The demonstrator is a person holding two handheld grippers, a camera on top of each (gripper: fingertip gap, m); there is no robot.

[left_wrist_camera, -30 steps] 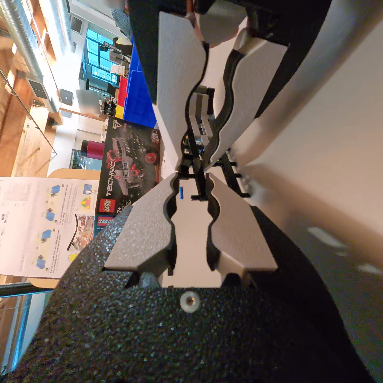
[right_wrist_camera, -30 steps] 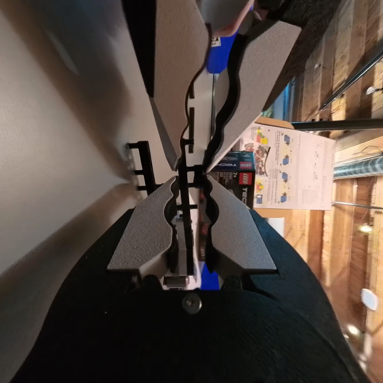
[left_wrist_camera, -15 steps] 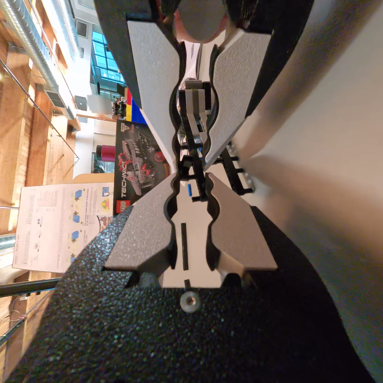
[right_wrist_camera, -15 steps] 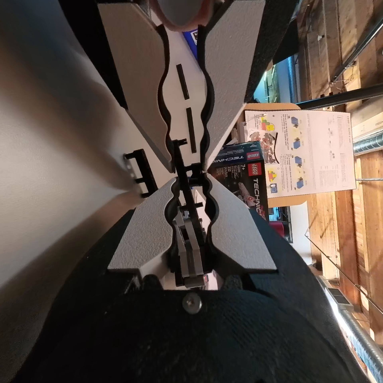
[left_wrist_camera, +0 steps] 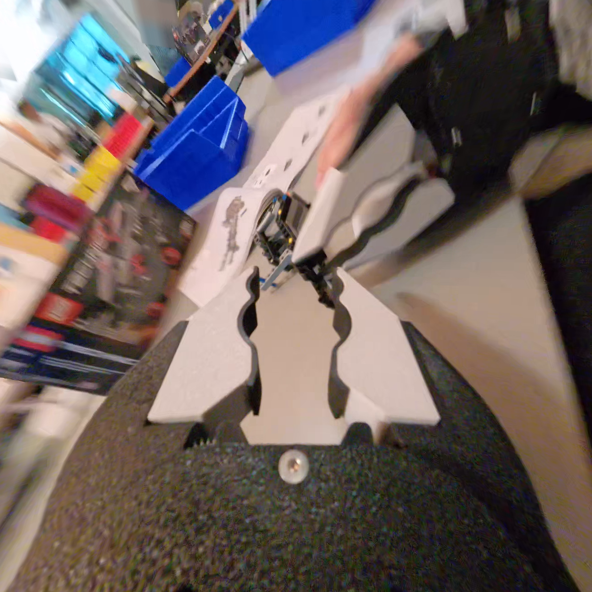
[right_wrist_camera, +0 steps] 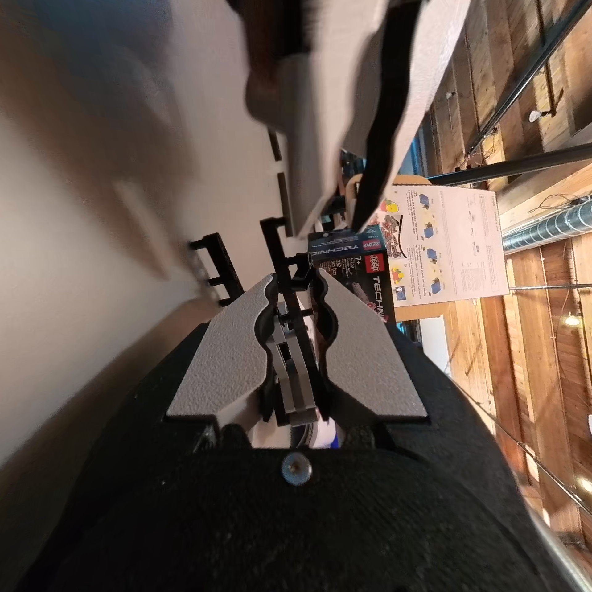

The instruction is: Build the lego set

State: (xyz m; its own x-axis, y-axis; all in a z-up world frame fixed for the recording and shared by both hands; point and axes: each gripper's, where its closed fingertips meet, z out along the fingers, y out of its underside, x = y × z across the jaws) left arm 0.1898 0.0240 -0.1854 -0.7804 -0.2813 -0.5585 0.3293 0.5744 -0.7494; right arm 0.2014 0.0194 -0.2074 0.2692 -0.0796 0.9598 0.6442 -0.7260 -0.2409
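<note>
A: Where does the lego assembly [right_wrist_camera: 293, 346] sit?

B: Between the fingers of the right gripper [right_wrist_camera: 296, 282]. It is a black and grey build. Its grey beams lie deep in the jaw gap; a black beam with side pegs projects forward past the fingertips. The right gripper is clenched on it.

A: And from the left wrist camera?

B: The same lego assembly [left_wrist_camera: 278, 234] shows ahead of the left gripper [left_wrist_camera: 296, 277], held by the right gripper [left_wrist_camera: 323, 256] opposite. Black frame parts and a grey beam extend from it toward the left fingertips.

A: State of the left gripper?

B: Released. Its fingers stand apart with bare table [left_wrist_camera: 448, 288] between them. Whether the right-hand fingertip touches the black parts cannot be told.

A: Loose parts?

B: A second black pegged beam [right_wrist_camera: 214, 266] lies on the table [right_wrist_camera: 80, 224], left of the right gripper's tips.

A: Surroundings?

B: The lego box [right_wrist_camera: 358, 275] stands beyond the right gripper's tips, with a printed sheet [right_wrist_camera: 448, 250] behind it. Beyond the left gripper: an open instruction booklet [left_wrist_camera: 230, 230] ahead-left, the lego box [left_wrist_camera: 105, 282] farther left, blue bins [left_wrist_camera: 198, 150] behind. That view is motion-blurred.
</note>
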